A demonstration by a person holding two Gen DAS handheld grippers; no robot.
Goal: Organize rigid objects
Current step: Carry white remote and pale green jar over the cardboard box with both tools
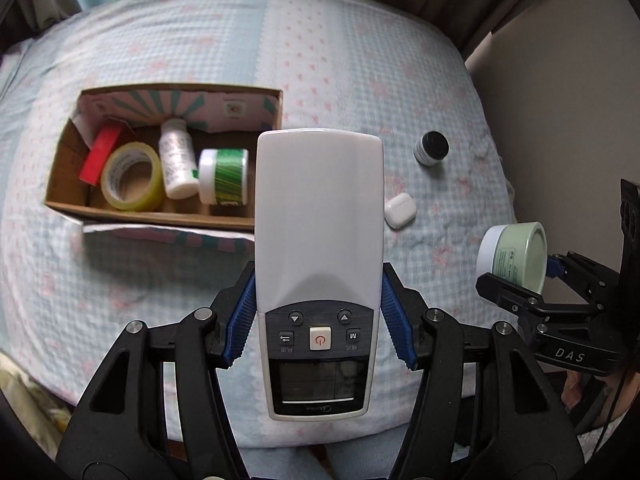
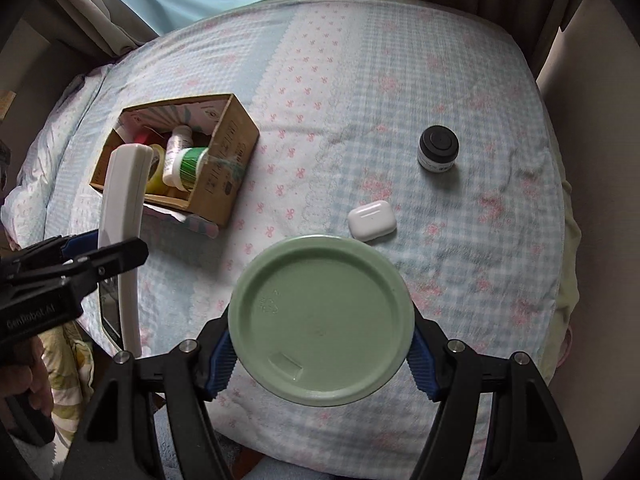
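Note:
My left gripper (image 1: 318,300) is shut on a white remote control (image 1: 318,216) and holds it above the bed, just right of an open cardboard box (image 1: 264,98). The box holds a tape roll (image 1: 132,178), a red block (image 1: 100,154), a white bottle (image 1: 176,158) and a green-labelled jar (image 1: 224,176). My right gripper (image 2: 322,354) is shut on a pale green jar (image 2: 322,326), held above the bed's near edge; it also shows in the left wrist view (image 1: 514,256). A white earbud case (image 2: 372,220) and a small black-lidded jar (image 2: 438,148) lie on the bed.
The bed (image 2: 460,280) has a blue and pink checked cover. Curtains (image 2: 120,12) hang behind it. A wall (image 1: 560,120) stands to the right. The left gripper and the remote (image 2: 122,216) show at the left of the right wrist view.

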